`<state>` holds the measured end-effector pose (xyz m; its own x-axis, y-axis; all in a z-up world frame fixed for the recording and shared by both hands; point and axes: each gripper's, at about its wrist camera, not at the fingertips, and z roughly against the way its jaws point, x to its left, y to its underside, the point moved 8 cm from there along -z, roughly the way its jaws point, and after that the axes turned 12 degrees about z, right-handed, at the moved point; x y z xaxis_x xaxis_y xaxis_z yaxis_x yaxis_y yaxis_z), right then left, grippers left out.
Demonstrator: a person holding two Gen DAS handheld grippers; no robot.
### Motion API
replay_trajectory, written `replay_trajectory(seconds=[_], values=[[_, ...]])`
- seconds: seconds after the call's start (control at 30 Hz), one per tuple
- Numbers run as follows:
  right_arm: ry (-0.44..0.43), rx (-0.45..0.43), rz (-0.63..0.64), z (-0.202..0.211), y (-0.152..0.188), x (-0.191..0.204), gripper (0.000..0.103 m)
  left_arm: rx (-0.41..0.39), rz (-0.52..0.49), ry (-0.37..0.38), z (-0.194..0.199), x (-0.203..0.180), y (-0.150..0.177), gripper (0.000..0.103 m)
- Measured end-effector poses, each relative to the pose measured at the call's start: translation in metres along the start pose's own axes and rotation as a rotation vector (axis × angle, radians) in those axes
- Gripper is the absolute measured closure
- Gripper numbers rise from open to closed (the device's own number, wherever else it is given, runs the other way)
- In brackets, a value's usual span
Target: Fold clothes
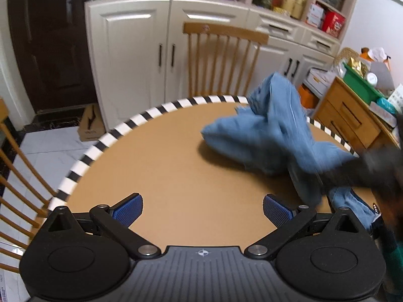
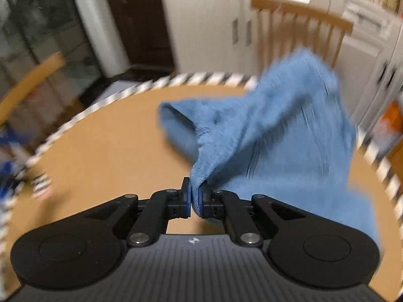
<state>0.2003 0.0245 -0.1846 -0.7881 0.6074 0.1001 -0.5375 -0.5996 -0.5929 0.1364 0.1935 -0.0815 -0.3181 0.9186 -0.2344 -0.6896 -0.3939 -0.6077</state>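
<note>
A blue denim garment [image 1: 272, 130] lies bunched on the right side of the round brown table [image 1: 156, 156], part of it lifted. My left gripper [image 1: 202, 210] is open and empty, low over the near part of the table, left of the garment. My right gripper [image 2: 194, 196] is shut on a fold of the blue garment [image 2: 277, 136] and holds it up off the table [image 2: 105, 151]. In the left wrist view the right gripper [image 1: 357, 173] shows as a dark blur at the right, on the cloth. Both views are motion-blurred.
The table has a black-and-white striped rim [image 1: 100, 146]. A wooden chair [image 1: 221, 58] stands at the far side, another chair [image 1: 17, 176] at the left. White cabinets [image 1: 141, 50] are behind. A wooden drawer unit [image 1: 352, 118] with a green bin stands at the right.
</note>
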Motion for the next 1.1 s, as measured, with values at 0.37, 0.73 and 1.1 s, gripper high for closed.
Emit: replay_trajectory(seconds=[0.37,0.73,1.1], values=[[-0.197,0.196,-0.027,0.037,0.180,0.163,0.096,0.079,-0.066,0.038,0.033,-0.004,0.054,0.000],[0.028,-0.099,0.120,0.113,0.046,0.069,0.032,0.141,-0.142,0.022,0.001,-0.028,0.061,0.000],[-0.067,0.043,-0.284,-0.025,0.012,-0.067,0.032,0.202,-0.162,0.124,-0.055,-0.031,0.043,0.000]])
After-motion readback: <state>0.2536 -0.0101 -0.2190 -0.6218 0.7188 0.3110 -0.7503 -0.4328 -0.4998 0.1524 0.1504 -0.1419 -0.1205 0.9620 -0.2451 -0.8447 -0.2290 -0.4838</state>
